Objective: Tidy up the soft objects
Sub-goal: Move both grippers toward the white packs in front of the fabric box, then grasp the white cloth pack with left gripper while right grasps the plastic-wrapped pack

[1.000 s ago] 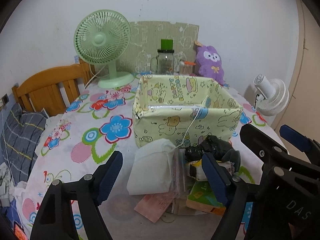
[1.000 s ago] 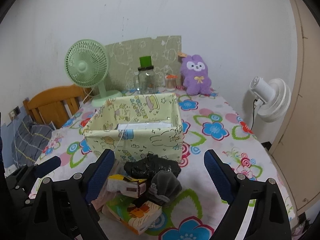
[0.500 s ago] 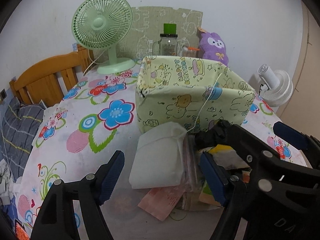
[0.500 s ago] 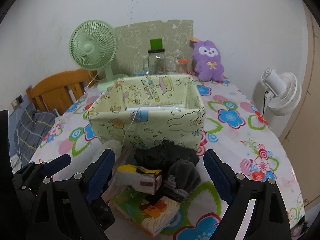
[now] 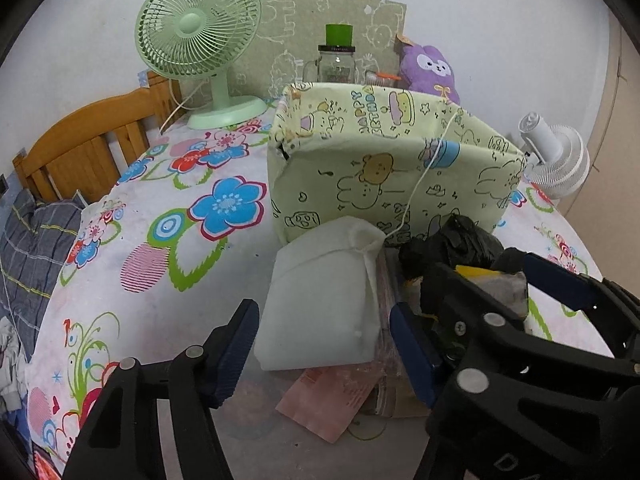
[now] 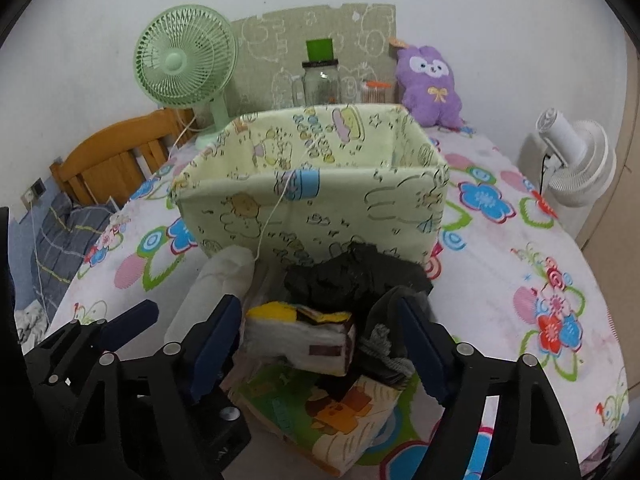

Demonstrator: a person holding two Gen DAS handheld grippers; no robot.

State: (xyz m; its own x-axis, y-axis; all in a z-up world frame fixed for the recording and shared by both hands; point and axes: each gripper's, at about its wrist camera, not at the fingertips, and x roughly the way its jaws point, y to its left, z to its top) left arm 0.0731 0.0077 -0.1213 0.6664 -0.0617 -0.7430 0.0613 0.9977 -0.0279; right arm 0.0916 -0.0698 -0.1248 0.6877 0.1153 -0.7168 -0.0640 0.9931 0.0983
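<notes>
On the floral table [image 5: 168,248] stands a yellow-green box [image 6: 316,208], its inside hidden. Before it lies a white pouch [image 5: 324,300] between the closing left gripper [image 5: 324,344]; the right gripper [image 6: 320,340] closes around a plush block [image 6: 300,340], not yet touching.

The bench [image 5: 132,240] is covered with a white cloth printed with blue, red and pink flowers. Straight ahead of both tongs, a pale-green fabric box [image 5: 384,168] with cartoon drawings stands on it. Between that box and the left tongs [image 5: 324,356] lies a white soft drawstring pouch [image 5: 320,300], its cord running up over the box wall, with a pink paper slip [image 5: 324,404] poking out below it. Between the blue pads of the right tongs [image 6: 320,356] sits a heap of soft things on a flat illustrated packet [image 6: 320,416]. Beyond the box, at the wall, stand a mint-green desk fan [image 5: 200,40], a glass jar with a green top [image 5: 338,64] and a purple plush rabbit [image 6: 430,80].
</notes>
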